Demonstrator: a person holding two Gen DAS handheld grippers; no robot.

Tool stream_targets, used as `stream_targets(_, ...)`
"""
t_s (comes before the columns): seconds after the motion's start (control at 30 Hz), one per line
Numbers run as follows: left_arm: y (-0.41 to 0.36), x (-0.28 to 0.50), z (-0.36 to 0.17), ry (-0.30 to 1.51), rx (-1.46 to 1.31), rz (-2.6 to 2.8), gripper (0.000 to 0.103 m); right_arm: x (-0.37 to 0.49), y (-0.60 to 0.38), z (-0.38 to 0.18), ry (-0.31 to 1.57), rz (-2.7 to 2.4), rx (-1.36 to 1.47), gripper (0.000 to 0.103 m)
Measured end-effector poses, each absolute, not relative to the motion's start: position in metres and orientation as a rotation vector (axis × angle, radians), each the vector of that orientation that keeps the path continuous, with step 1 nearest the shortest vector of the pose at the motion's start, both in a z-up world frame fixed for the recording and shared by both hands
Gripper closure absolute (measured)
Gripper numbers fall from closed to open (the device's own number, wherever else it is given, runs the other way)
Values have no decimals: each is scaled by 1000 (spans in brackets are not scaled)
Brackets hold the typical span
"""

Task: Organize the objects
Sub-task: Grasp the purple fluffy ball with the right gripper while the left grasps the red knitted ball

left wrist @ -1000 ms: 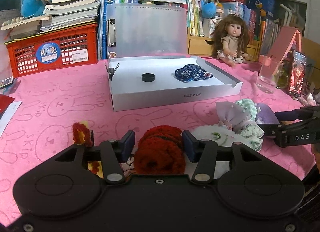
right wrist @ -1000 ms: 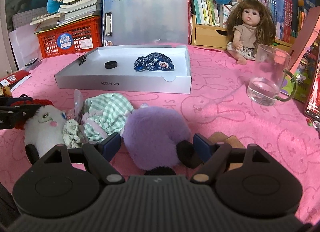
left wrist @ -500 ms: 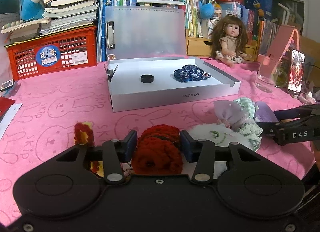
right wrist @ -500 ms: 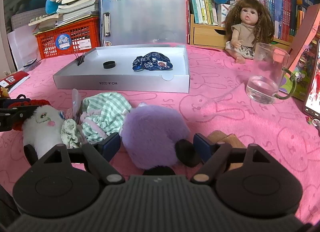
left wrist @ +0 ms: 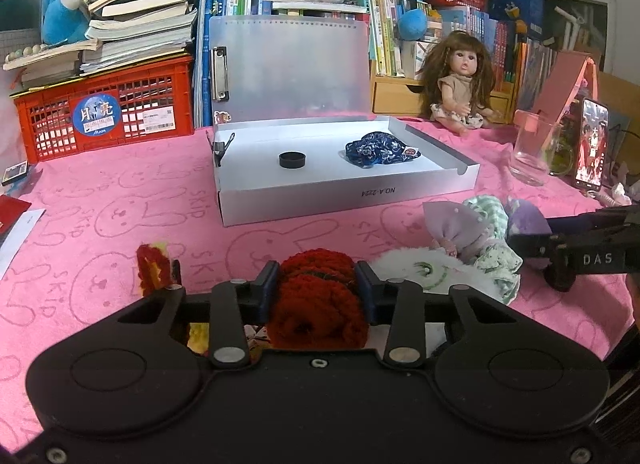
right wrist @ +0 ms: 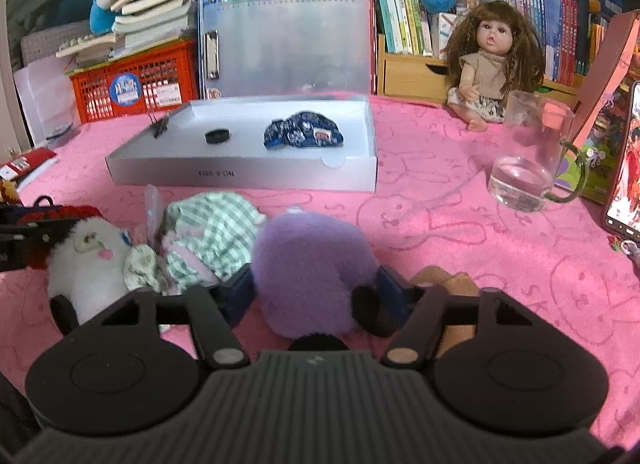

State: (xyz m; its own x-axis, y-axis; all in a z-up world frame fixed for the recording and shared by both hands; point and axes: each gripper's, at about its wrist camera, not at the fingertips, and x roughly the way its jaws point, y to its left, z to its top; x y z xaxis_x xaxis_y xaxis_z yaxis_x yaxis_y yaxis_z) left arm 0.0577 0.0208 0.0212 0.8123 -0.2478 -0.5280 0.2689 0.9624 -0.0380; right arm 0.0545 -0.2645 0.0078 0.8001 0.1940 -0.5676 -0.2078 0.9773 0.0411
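A dark red knitted toy point(left wrist: 318, 296) lies on the pink cloth between the fingers of my left gripper point(left wrist: 316, 284); the jaws are closing and both pads press into it. My right gripper point(right wrist: 316, 292) is closing too, and its pads squeeze a round purple plush point(right wrist: 312, 264). Between the two toys lie a white fluffy toy point(right wrist: 88, 252) and a small doll in green checked cloth point(right wrist: 212, 224). Farther back stands an open white box point(left wrist: 348, 192) with a black round cap point(left wrist: 292, 160) and a blue patterned cloth point(left wrist: 380, 150) inside.
A glass jug point(right wrist: 524, 168) and a phone point(right wrist: 624, 168) stand at the right, with a long-haired doll point(right wrist: 492, 64) behind. A red crate point(left wrist: 104, 112) and book stacks line the back. A brown object point(right wrist: 444, 280) lies beside the right finger, and a red-yellow knit piece point(left wrist: 152, 268) left of my left gripper.
Both pairs of jaws have narrowed: the left onto the red knitted toy, the right from wide apart onto the purple plush. Neither hand has shifted.
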Motion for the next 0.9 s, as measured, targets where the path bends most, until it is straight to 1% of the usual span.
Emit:
stream_targets(0.07, 21, 59, 22, 563, 27, -273, 66, 52, -263, 12, 587, 216, -15, 53)
stream_targets(0.17, 22, 60, 25, 566, 15, -269, 66, 52, -261, 16, 566, 206, -7, 60)
stream_targets(0.37, 23, 61, 29, 557, 5, -265, 67, 49, -257, 20, 543, 211, -23, 61)
stream_targets(0.9, 21, 80, 51, 525, -35, -243, 67, 60, -257, 37, 502, 198, 5, 62)
